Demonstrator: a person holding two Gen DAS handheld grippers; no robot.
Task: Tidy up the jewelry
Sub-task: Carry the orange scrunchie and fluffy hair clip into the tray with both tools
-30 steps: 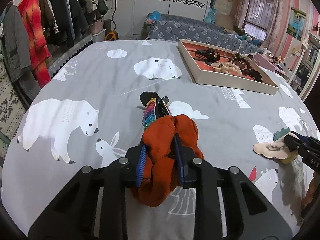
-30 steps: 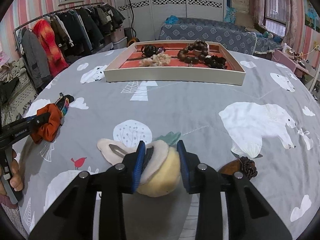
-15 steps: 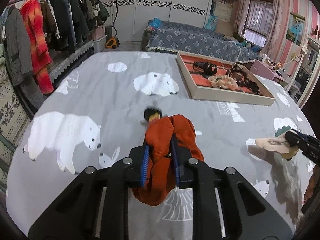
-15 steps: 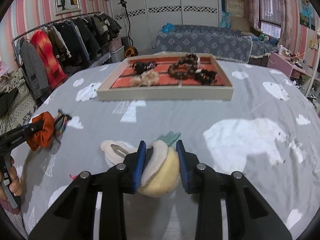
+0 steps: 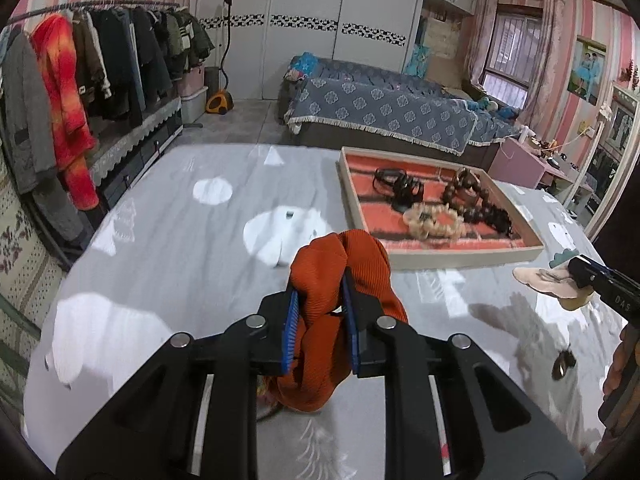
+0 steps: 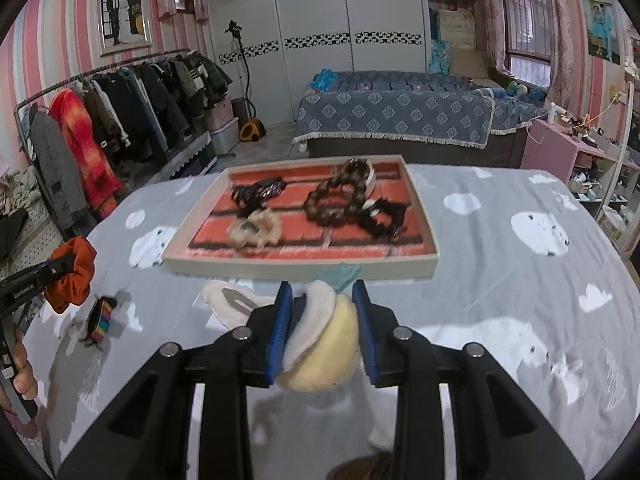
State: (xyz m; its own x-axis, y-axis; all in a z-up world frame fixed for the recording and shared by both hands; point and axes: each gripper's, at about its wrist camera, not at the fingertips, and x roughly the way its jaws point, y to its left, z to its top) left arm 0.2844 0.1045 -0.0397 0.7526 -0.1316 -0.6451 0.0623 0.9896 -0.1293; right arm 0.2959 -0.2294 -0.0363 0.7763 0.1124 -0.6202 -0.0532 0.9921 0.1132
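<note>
orange scrunchie (image 5: 344, 280) clamped in left tool (image 5: 320, 320), above bedspread (image 5: 168, 240)

My tray (image 6: 424, 224) sits on the bed cover (image 6: 520, 300) at the frame's centre, bracelets (image 6: 340, 196) and hair ties (image 6: 256, 192) inside it. Below it, my right gripper (image 6: 320, 328) holds a plush clip (image 6: 324, 344). At left, my left gripper (image 6: 60, 268) holds a scrunchie (image 6: 76, 276), above a small band (image 6: 100, 320) lying on the cover.
</note>
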